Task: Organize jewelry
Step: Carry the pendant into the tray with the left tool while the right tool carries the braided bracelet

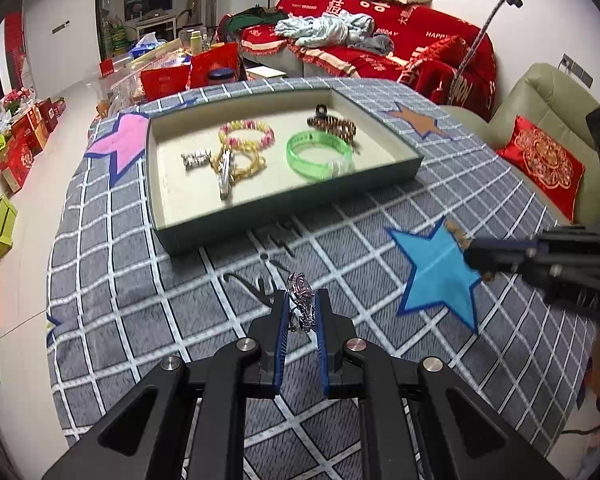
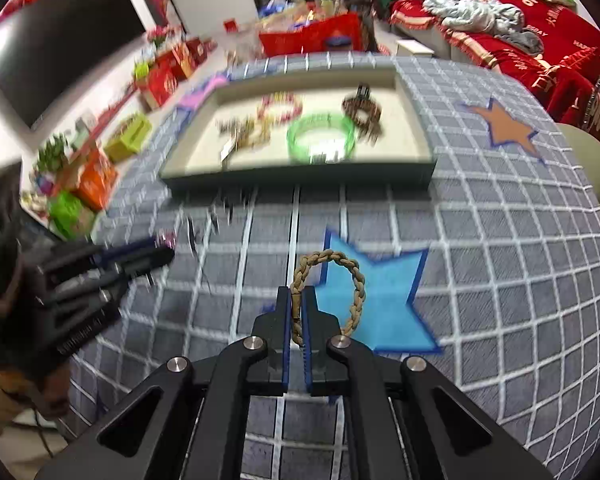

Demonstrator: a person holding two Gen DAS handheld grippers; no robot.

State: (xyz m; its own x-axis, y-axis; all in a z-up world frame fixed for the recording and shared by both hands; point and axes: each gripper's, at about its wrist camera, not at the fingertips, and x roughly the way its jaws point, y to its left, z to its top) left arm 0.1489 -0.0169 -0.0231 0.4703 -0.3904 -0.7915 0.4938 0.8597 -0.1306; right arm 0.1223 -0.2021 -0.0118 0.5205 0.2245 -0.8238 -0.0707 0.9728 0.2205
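A purple-stoned silver piece [image 1: 302,304] hangs pinched upright above the checked cloth, on the near side of the tray [image 1: 380,178]. A tan braided cord bracelet [image 2: 332,292] stands as an open loop, also near of the tray. Inside the tray lie a green bangle [image 1: 318,154], pink-and-yellow bead bracelet [image 1: 246,133], gold chain [image 1: 244,162], silver clip [image 1: 225,180] and brown claw clip [image 1: 332,122].

You see even indoor light with no hard shadows. Both views bulge in the fisheye manner, with dark rounded corners. Your left wrist view is sharp at the shallow dark-green tray with cream lining [image 1: 416,157]. Your right wrist view is smeared with motion blur across that tray [image 2: 300,178], the cluttered boxes at left, and the grey white-gridded cloth [image 2: 500,280].
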